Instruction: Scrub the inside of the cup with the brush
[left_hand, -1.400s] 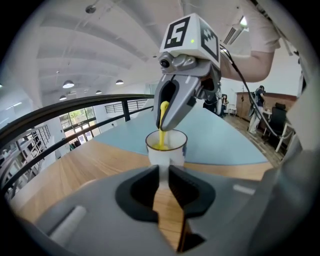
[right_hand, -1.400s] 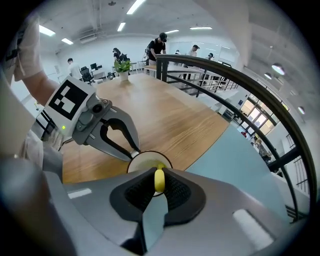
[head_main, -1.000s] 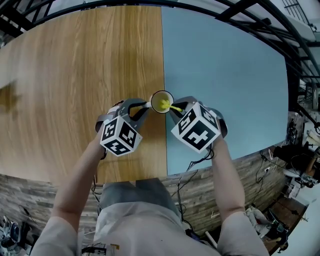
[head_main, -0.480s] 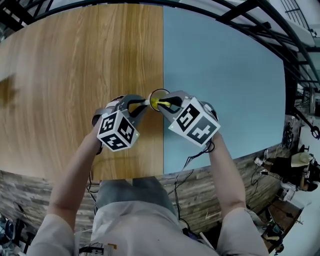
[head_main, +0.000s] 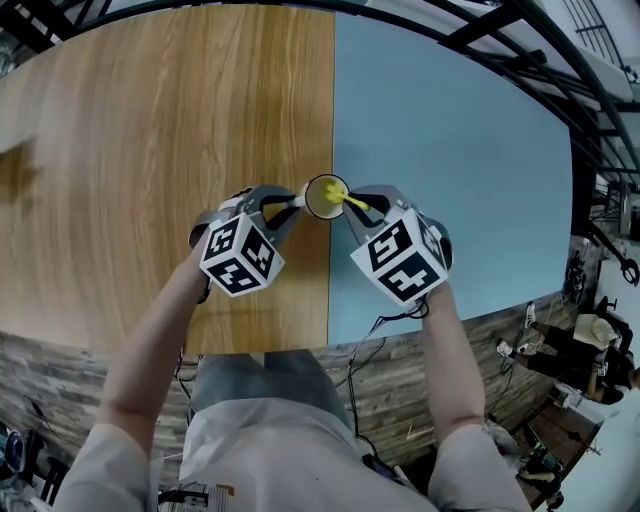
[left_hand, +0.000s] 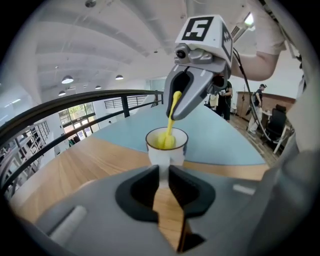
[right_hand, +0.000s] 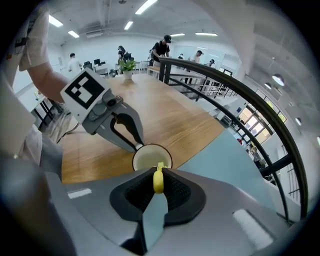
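While the small white cup with a dark rim (head_main: 325, 196) stands upright on the counter (head_main: 180, 130), it is placed on the seam where the wooden left half meets the pale blue right half (head_main: 450, 130). It lies near the counter's near edge, between the two grippers. The cup is taken from the left by its handle (left_hand: 163, 169). The fingers of the left gripper (head_main: 288, 207) are drawn in to a narrow gap and pressed on that handle, as is shown in the left gripper view.

A slim yellow brush (head_main: 352, 203) is held from the right. The fingers of the right gripper (head_main: 363, 208) are closed tightly on the upper end of its stem, and only a yellow stub (right_hand: 158, 181) is seen between the dark pads in the right gripper view. From there the stem is slanted down and to the left over the rim. The yellow head (left_hand: 165, 141) is sunk inside the cup, against the inner wall and bottom.
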